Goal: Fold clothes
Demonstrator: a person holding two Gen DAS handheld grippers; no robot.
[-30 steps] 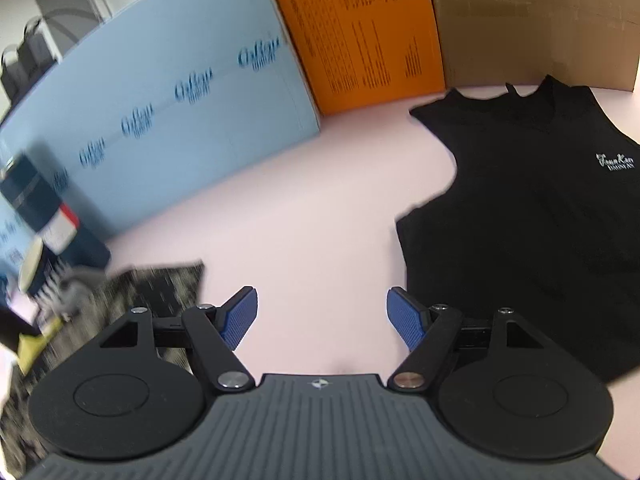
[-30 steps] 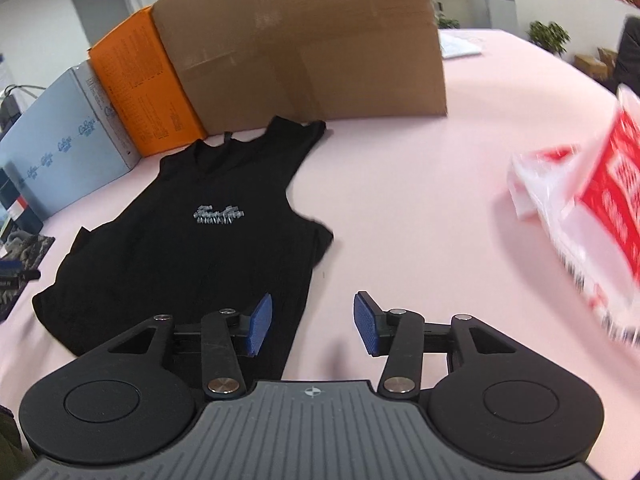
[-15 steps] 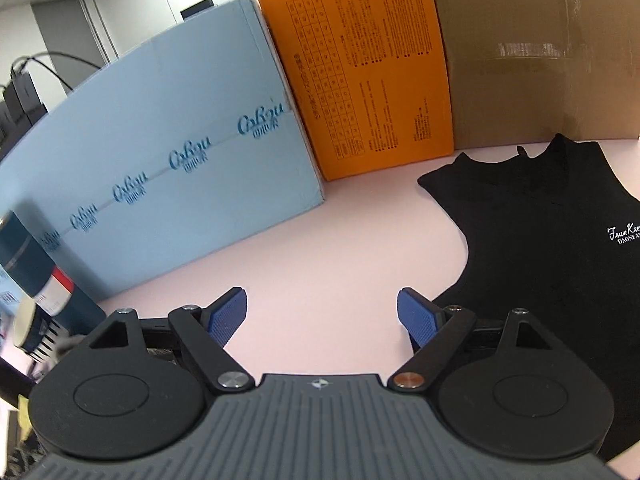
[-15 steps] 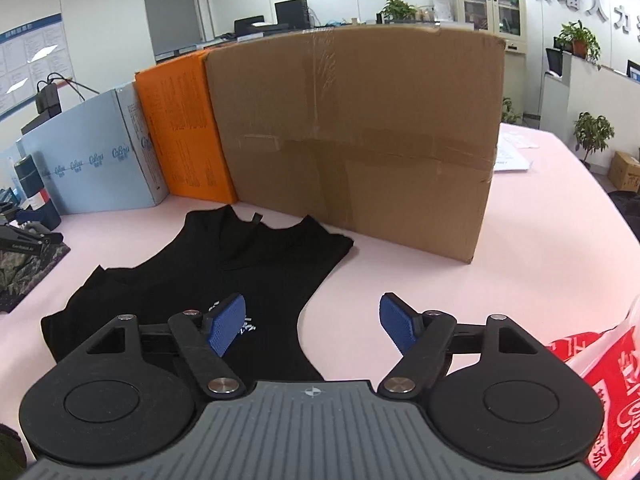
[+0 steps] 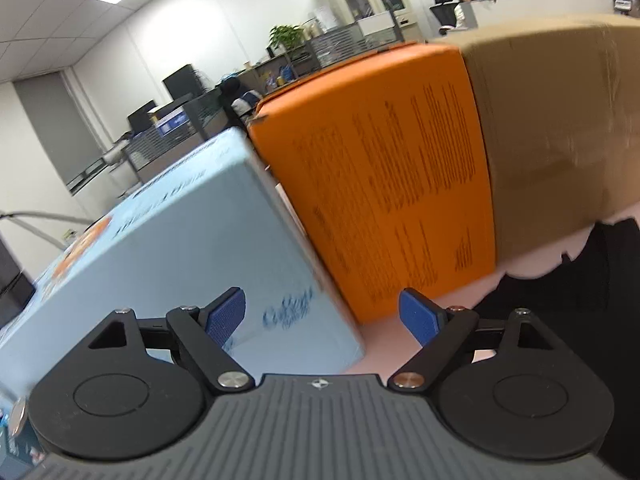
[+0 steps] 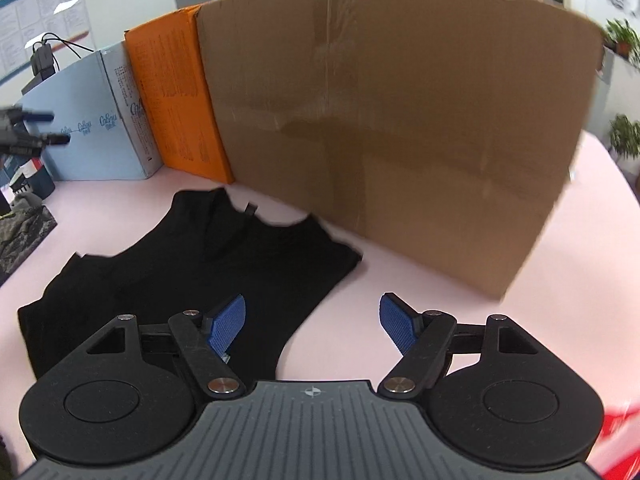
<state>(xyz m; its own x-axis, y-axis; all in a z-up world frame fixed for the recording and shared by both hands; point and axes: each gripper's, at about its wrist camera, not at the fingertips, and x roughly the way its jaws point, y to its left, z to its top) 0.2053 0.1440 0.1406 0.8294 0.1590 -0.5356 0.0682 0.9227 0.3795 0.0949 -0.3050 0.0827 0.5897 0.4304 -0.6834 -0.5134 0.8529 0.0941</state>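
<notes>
Black top (image 6: 192,268) lies flat on the pink worktop (image 6: 440,300), hemmed in by brown (image 6: 400,128), orange (image 6: 176,96) and blue boxes (image 6: 88,136). Left hand-held gripper (image 5: 322,316) and right hand-held gripper (image 6: 312,322) both spread apart, empty.

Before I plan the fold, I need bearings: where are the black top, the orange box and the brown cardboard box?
black top (image 6: 224,264): right wrist view, on its chest.
orange box (image 5: 392,184): left wrist view, on its printed face.
brown cardboard box (image 6: 400,120): right wrist view, on its front face.
</notes>
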